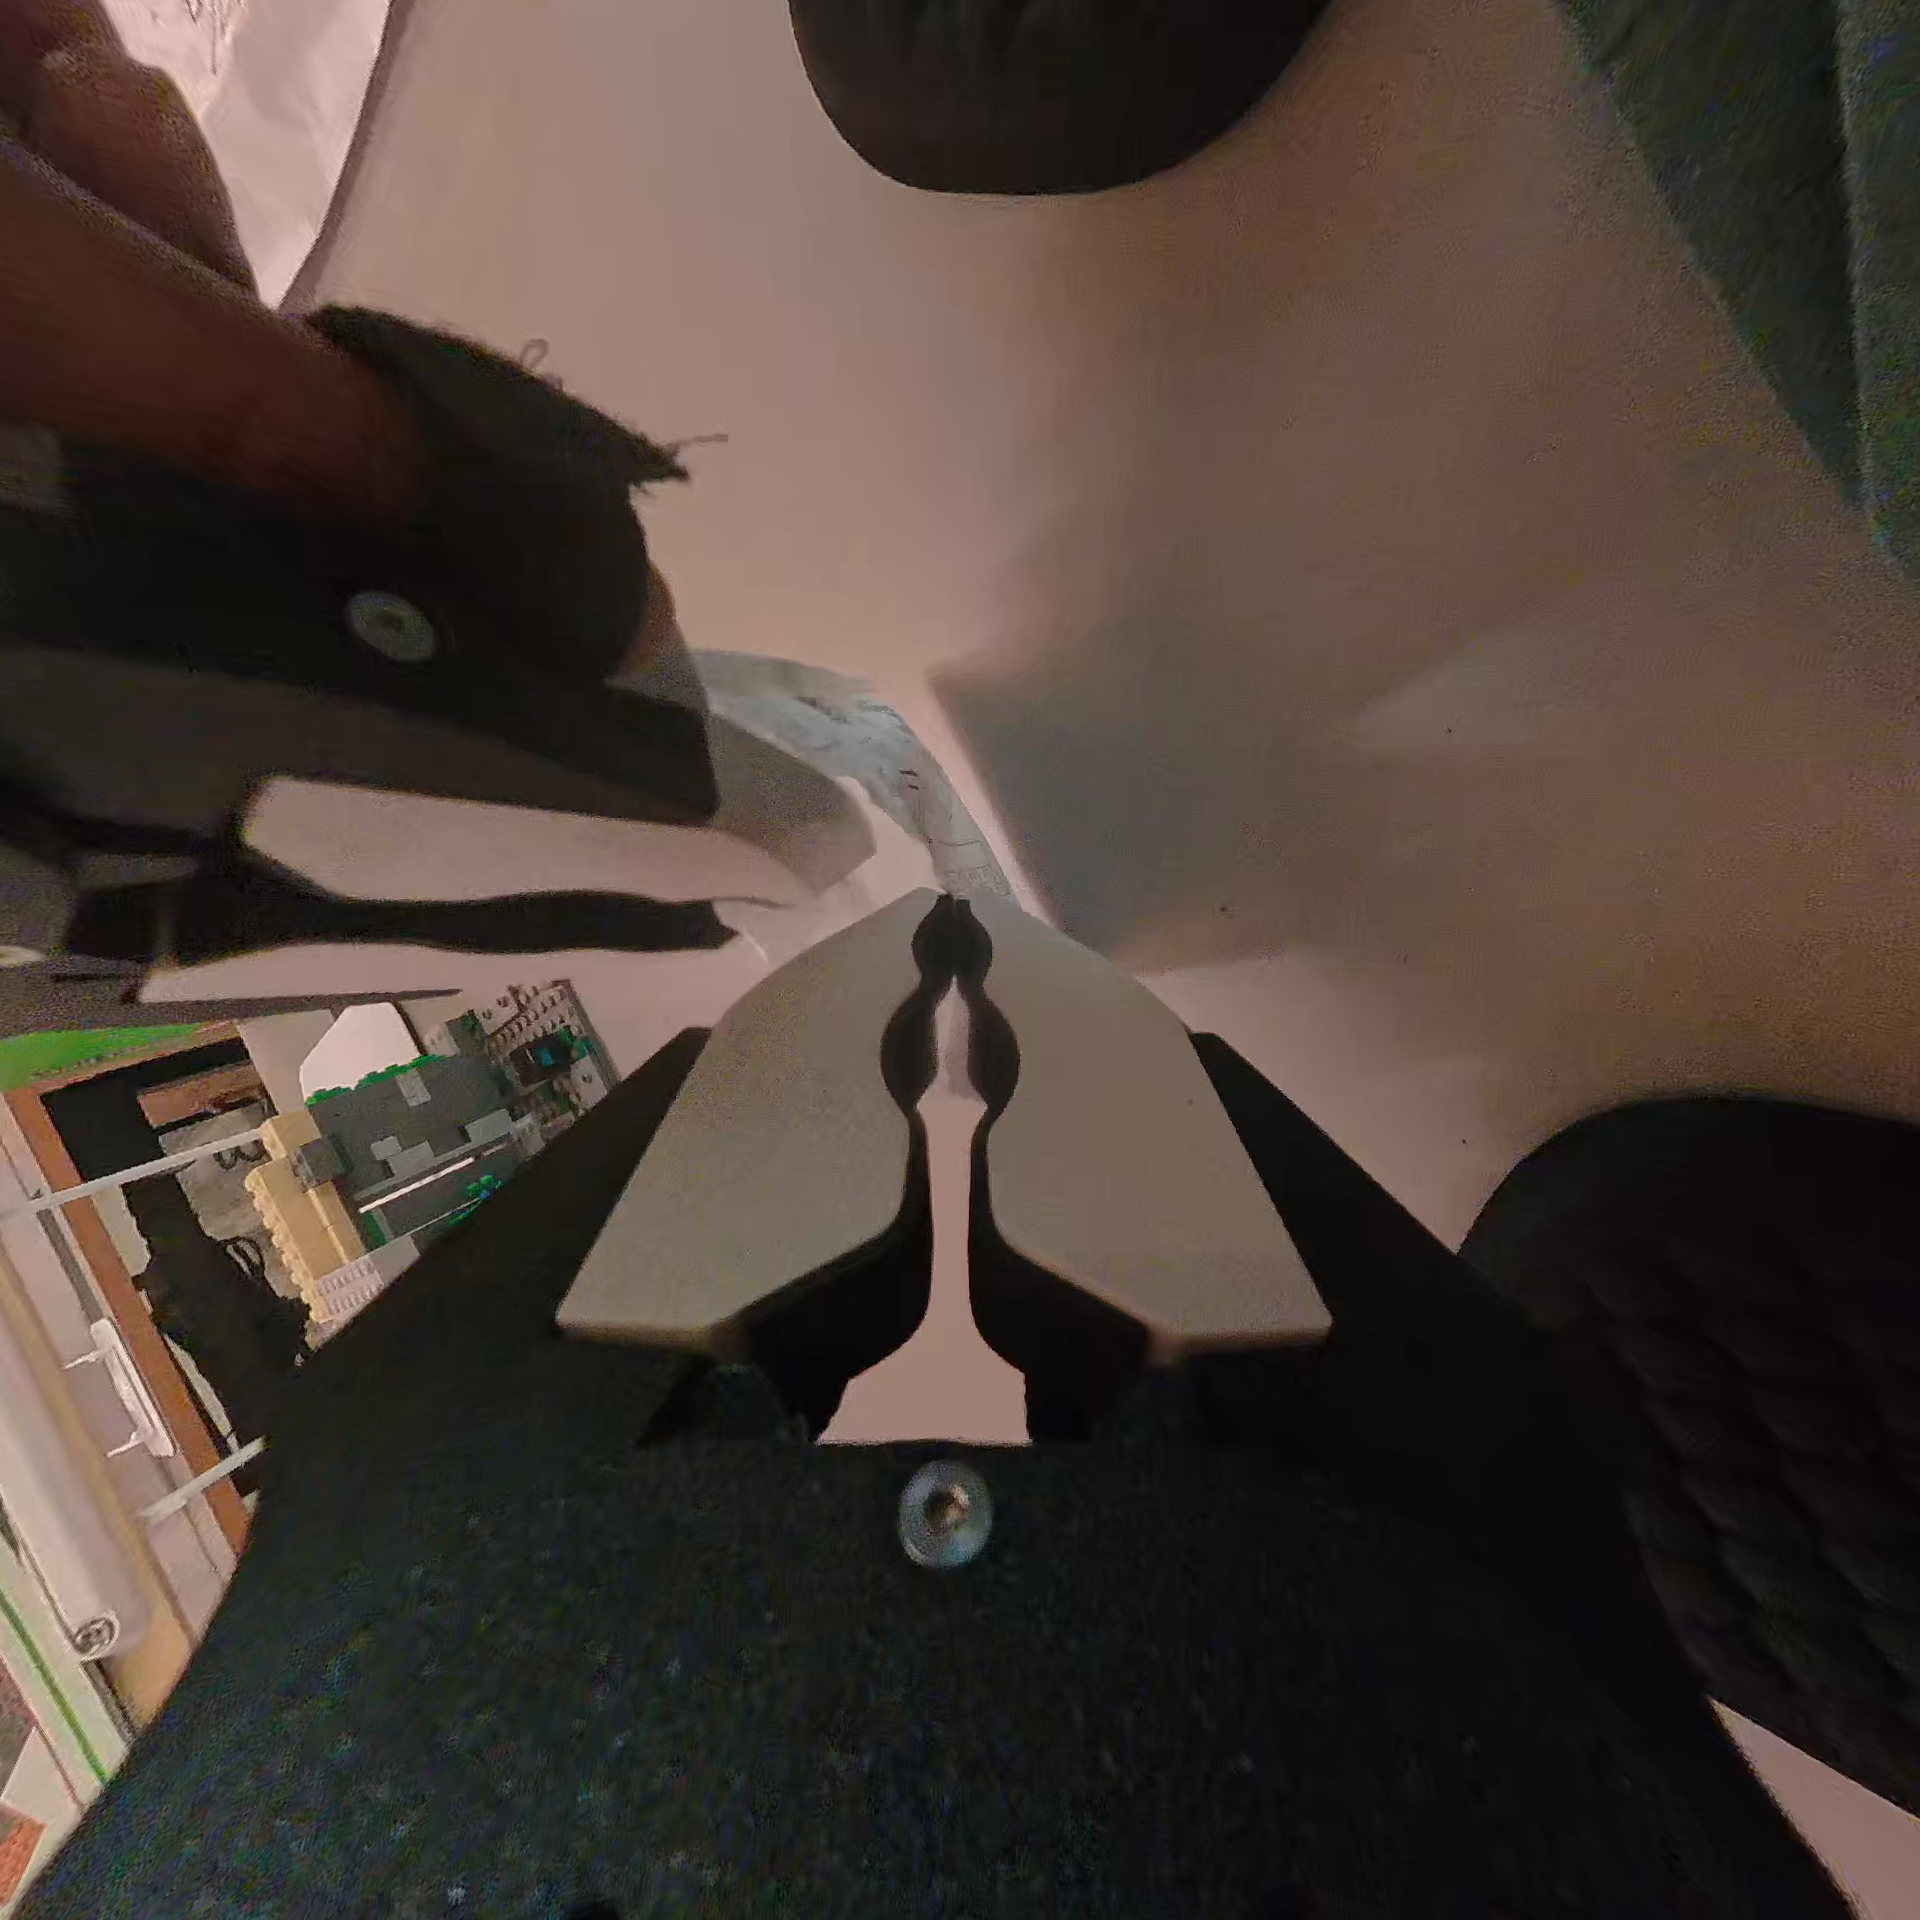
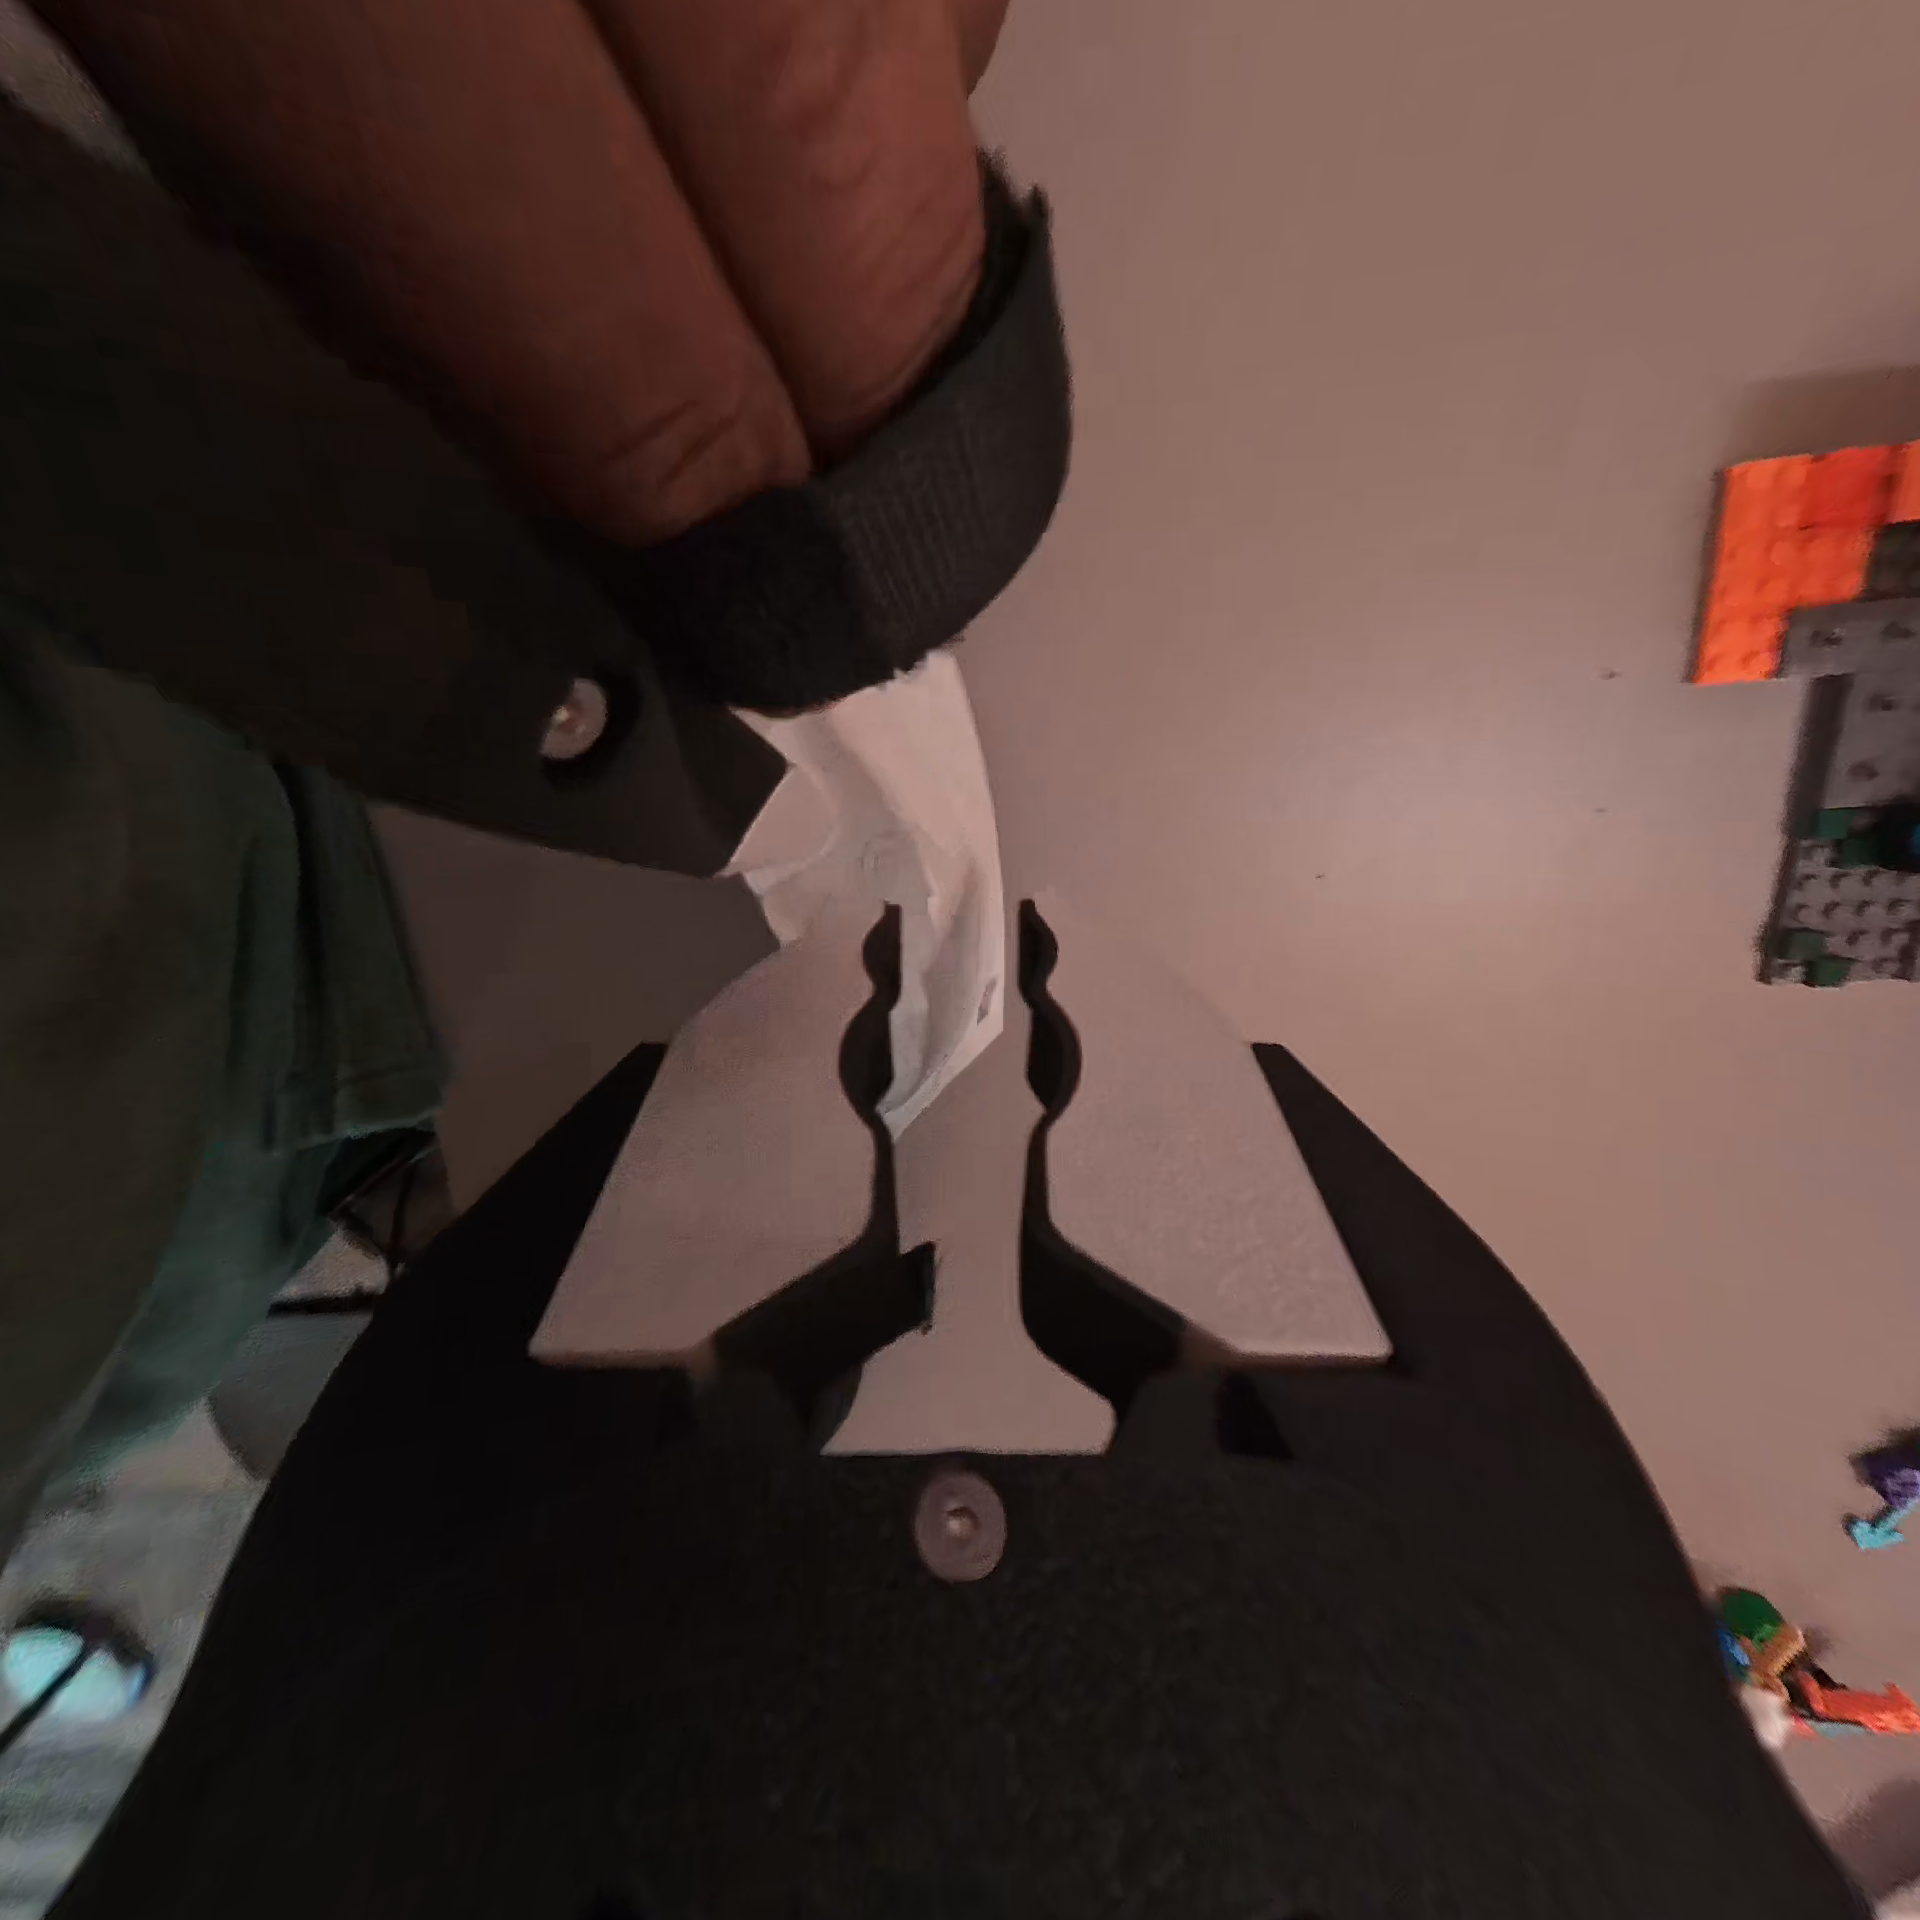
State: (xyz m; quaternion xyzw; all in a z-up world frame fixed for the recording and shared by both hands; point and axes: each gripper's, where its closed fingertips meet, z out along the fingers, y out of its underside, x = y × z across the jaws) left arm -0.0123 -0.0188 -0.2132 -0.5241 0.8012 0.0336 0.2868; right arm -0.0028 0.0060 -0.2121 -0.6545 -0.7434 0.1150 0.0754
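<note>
My left gripper (image 1: 954, 909) is shut, its tips pinching one end of a crumpled white paper slip (image 1: 883, 748) with faint print. The slip runs up and left past my right gripper (image 1: 800, 862), which comes in from the left. In the right wrist view my right gripper (image 2: 956, 920) is open. The slip (image 2: 914, 831) hangs between its fingers with a gap on each side, and neither pad presses on it. My left gripper (image 2: 764, 883), with a hand and a black strap behind it, holds the slip's upper end there.
A pale tabletop (image 2: 1403, 520) lies under both grippers. An orange and grey brick plate (image 2: 1829, 623) and small coloured brick pieces (image 2: 1808, 1683) lie at the right. A grey and tan brick build (image 1: 416, 1132) stands at lower left. Dark rounded objects (image 1: 1714, 1403) sit nearby. The tips of both grippers are at nearly the same place.
</note>
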